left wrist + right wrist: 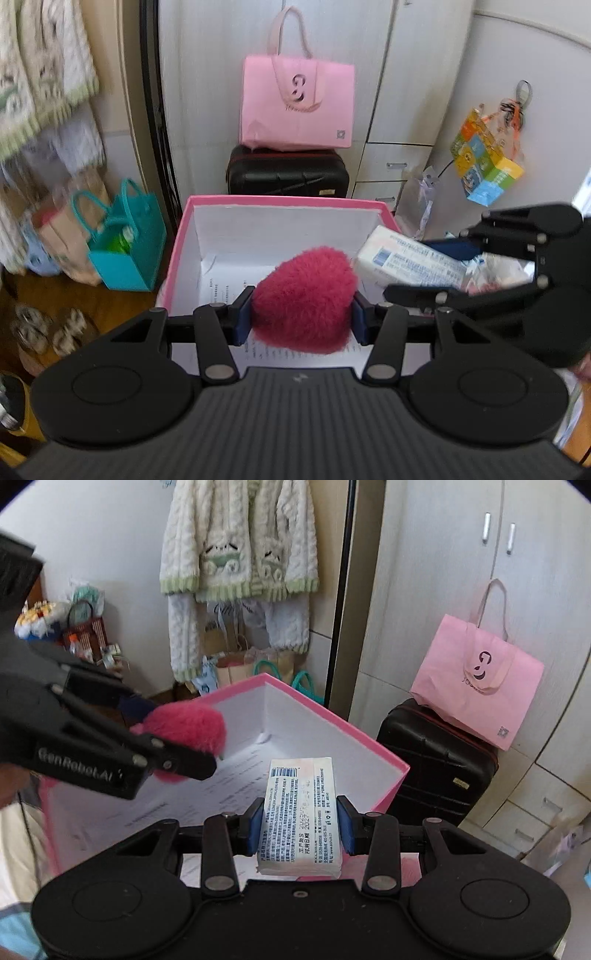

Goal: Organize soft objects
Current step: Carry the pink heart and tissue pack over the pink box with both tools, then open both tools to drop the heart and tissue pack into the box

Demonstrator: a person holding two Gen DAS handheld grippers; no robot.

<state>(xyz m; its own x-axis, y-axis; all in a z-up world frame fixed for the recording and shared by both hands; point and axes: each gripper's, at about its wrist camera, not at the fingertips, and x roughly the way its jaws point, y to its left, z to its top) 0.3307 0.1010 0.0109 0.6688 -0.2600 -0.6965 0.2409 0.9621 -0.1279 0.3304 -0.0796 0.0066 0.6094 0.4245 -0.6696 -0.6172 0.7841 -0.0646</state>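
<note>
My left gripper [300, 317] is shut on a fluffy red-pink heart plush [304, 299] and holds it over the open pink box [284, 202], whose inside is white with printed paper on the floor. My right gripper [300, 827] is shut on a white soft tissue pack [300, 812] with printed text and holds it over the same box [388, 771]. In the left wrist view the right gripper [417, 266] comes in from the right with the pack [410, 262]. In the right wrist view the left gripper [173, 734] and the plush [186, 727] are at the left.
Behind the box stands a black suitcase [288, 173] with a pink tote bag [295, 107] on top, against white cupboards. A teal bag [127, 243] and paper bags sit on the wooden floor at the left. Knitted clothes [240, 554] hang on the wall.
</note>
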